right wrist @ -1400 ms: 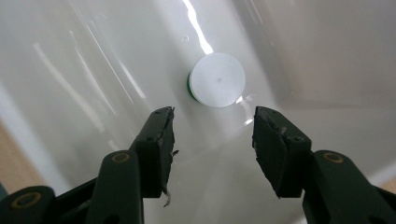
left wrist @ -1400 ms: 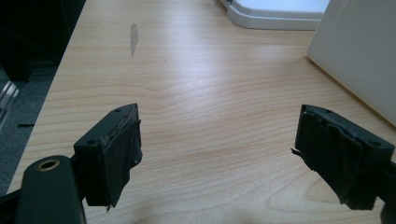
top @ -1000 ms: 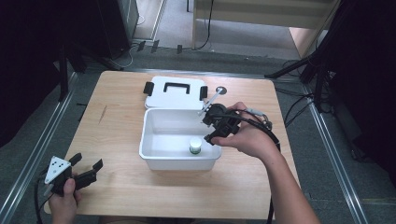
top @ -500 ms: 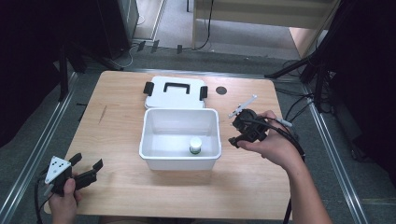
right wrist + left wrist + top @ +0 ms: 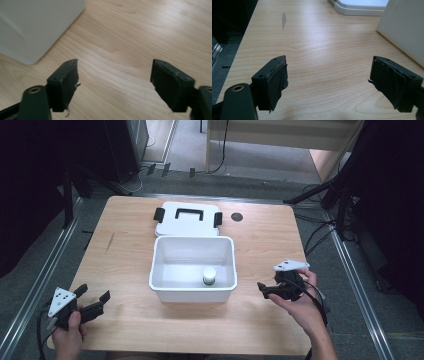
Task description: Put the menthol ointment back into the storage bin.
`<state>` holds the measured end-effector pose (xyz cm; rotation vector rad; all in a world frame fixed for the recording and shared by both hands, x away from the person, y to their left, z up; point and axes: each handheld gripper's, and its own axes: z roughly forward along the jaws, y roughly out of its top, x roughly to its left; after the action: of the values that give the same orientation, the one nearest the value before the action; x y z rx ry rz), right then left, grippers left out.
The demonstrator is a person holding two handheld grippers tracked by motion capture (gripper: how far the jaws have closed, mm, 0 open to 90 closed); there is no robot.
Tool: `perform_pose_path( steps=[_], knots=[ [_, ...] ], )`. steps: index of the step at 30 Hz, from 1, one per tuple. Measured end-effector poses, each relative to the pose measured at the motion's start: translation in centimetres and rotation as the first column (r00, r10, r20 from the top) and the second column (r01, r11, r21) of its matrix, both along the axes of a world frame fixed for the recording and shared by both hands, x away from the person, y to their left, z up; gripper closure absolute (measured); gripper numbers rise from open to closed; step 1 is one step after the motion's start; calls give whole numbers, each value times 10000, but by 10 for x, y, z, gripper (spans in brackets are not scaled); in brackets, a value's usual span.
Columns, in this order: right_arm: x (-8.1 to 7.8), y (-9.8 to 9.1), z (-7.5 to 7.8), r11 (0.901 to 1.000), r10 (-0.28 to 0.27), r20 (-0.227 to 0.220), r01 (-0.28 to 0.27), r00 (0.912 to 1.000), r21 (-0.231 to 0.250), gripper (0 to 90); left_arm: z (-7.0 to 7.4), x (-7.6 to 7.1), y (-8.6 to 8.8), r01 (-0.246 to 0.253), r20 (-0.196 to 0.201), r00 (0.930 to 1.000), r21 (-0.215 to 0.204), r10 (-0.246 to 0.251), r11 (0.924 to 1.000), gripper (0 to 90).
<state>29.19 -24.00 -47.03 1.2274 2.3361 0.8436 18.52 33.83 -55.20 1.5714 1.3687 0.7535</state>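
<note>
On the pale wooden desk [image 5: 130,245], a white plastic bin [image 5: 192,267] holds a small green-labelled bottle [image 5: 209,276]. The left claw [image 5: 92,302] and right claw [image 5: 265,289] hover wide apart, empty, flanking it.

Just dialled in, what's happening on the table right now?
A person holds tongs in each hand, both open and gripping nothing. The right tongs sit beside the white bin, over bare wood; the left tongs rest near the table's front left corner. A small bottle stands inside the bin, and the lid lies behind it.
</note>
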Motion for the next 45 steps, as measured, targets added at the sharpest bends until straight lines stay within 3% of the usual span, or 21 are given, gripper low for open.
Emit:
perform_pose_path(
  steps=[3,6,10,12,13,27,34,45],
  knots=[
    [-11,-15,-15,9967,-548,362,525,9978,625,151,0,0,0,-2,1,10000,-1,2,10000,156],
    [-23,-29,-28,9914,-965,704,896,9928,958,135,0,0,0,4,-27,10000,-6,-4,10000,156],
    [-32,-41,-37,9882,-1132,919,1025,9893,1135,119,0,0,0,-12,-17,10000,-12,12,10000,156],
    [-39,-50,-41,9841,-1358,1050,1219,9852,1289,117,0,0,0,-17,-23,10000,-20,17,10000,156],
    [-45,-59,-45,9785,-1634,1229,1449,9789,1470,116,0,0,0,-15,-24,10000,-11,15,10000,156],
    [-72,-109,-62,9454,-2707,1225,2397,9548,2209,98,0,0,0,-56,-1,10000,-16,56,10000,155],
    [-78,-119,-66,9357,-2935,1185,2597,9486,2388,99,0,0,0,-57,5,10000,-14,57,10000,155],
    [-82,-123,-74,9283,-3059,1088,2710,9458,2548,120,0,0,0,-70,-20,10000,-1,70,10000,155]
  ],
)
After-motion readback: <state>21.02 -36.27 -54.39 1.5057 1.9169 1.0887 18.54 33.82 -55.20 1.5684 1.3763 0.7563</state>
